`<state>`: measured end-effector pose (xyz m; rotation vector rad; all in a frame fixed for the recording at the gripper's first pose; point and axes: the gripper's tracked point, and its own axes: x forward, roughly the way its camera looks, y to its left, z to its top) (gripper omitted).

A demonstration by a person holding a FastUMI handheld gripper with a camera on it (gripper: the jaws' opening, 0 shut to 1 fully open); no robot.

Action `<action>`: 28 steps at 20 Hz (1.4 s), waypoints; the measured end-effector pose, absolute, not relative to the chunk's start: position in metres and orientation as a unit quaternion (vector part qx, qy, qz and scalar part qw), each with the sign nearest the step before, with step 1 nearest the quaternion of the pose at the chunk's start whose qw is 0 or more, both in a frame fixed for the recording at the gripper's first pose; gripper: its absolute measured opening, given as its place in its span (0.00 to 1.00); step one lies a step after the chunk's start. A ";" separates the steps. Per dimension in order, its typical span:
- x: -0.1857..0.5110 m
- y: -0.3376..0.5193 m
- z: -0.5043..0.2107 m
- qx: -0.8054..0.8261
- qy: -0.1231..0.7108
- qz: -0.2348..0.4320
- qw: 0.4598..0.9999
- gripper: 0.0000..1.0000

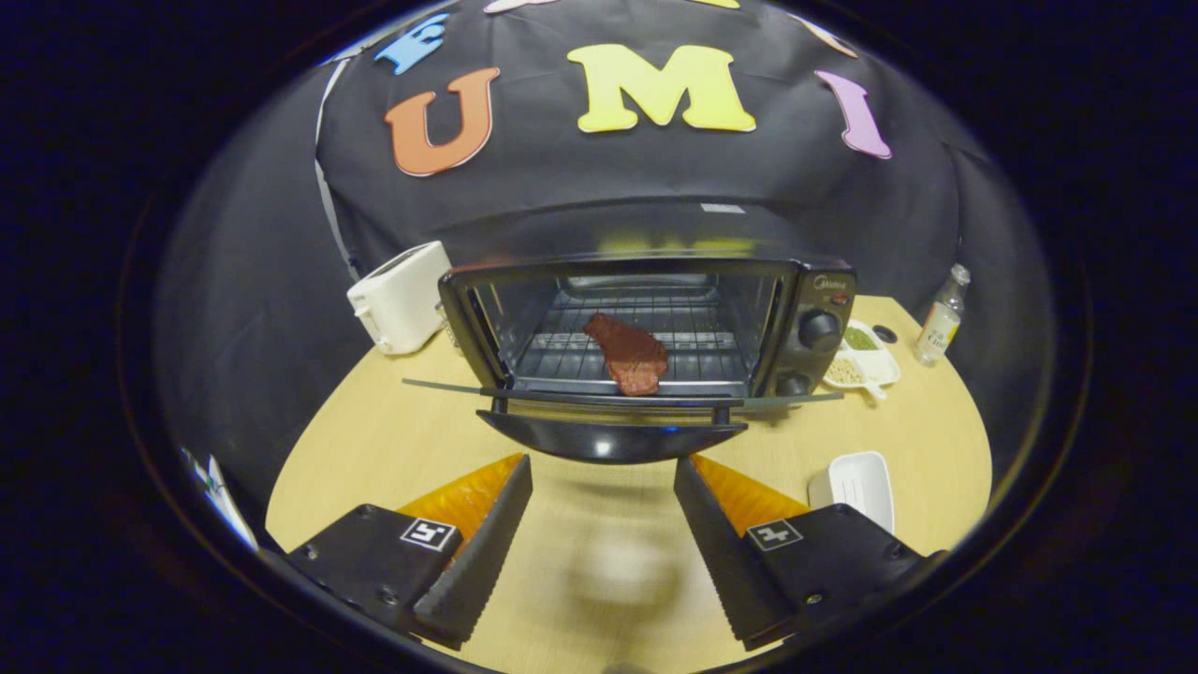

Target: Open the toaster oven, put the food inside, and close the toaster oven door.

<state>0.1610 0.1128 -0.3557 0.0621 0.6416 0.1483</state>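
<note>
A black toaster oven (814,309) stands on the wooden table straight ahead of me. Its glass door (613,435) hangs folded down and open toward me. A reddish-brown piece of meat (629,354) lies on the wire rack inside, near the rack's front edge. My gripper (604,468) is open, its two fingers spread wide with nothing between them. The fingertips hover just short of the lowered door's handle, above the tabletop.
A white toaster (402,295) stands left of the oven. Right of the oven sit a white divided dish (866,360) with grains and a small clear bottle (941,316). An empty white tray (856,487) lies by my right finger. The round table (374,449) ends close on both sides.
</note>
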 end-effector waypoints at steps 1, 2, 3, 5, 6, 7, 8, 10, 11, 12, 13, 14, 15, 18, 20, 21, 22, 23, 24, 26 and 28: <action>0.167 0.112 -0.351 0.030 0.311 0.073 0.947 0.97; 0.173 0.111 -0.347 0.030 0.305 0.073 0.949 0.98; 0.180 0.111 -0.342 0.031 0.301 0.074 0.950 0.98; 0.195 0.111 -0.332 0.028 0.289 0.077 0.954 0.97; 0.200 0.110 -0.327 0.026 0.286 0.078 0.955 0.98; 0.204 0.110 -0.322 0.026 0.282 0.079 0.956 0.98; 0.207 0.110 -0.316 0.027 0.275 0.080 0.958 0.98; 0.207 0.110 -0.310 0.027 0.271 0.084 0.959 0.98; 0.206 0.109 -0.308 0.027 0.270 0.086 0.959 0.98; 0.202 0.108 -0.305 0.027 0.270 0.088 0.959 0.98; 0.199 0.105 -0.300 0.028 0.265 0.088 0.960 0.98; 0.196 0.102 -0.293 0.029 0.261 0.086 0.961 0.98; 0.193 0.098 -0.286 0.031 0.255 0.084 0.963 0.98; 0.180 0.080 -0.257 0.038 0.233 0.072 0.969 0.98; 0.169 0.067 -0.229 0.044 0.205 0.062 0.976 0.98; 0.163 0.060 -0.213 0.047 0.192 0.057 0.979 0.98; 0.153 0.051 -0.198 0.047 0.180 0.049 0.981 0.98; 0.144 0.043 -0.182 0.043 0.167 0.042 0.984 0.98; 0.134 0.036 -0.167 0.038 0.155 0.036 0.987 0.97; 0.111 0.024 -0.133 0.028 0.126 0.027 0.991 0.98; 0.085 0.012 -0.099 0.021 0.100 0.020 0.995 0.98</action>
